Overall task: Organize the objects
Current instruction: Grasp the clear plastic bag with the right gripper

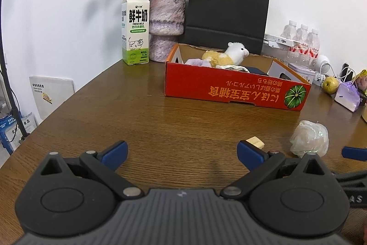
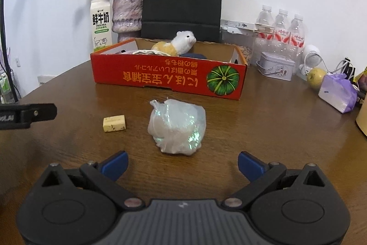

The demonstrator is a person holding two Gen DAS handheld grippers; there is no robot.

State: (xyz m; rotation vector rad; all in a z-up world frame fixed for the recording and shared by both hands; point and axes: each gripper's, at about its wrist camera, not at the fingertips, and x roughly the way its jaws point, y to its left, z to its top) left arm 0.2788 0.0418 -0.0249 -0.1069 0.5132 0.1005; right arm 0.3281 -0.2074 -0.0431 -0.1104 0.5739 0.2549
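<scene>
1. the crumpled translucent plastic bundle lies on the brown wooden desk, at 12 o'clock just ahead of the right claw, whose jaws are spread wide and empty.
2. it looks light, soft and slippery; pinching its bunched middle seems safest.
3. the small pale cork block at 10 o'clock looks stiff and light.
4. the left claw is wide and empty too.
5. the red cardboard box sits beyond at 12 o'clock.

Crumpled clear bag sits on the wood table, shimmering green — just beside it, a small cork block lies flat. Behind both, the red box stands open — plush lying inside.
</scene>
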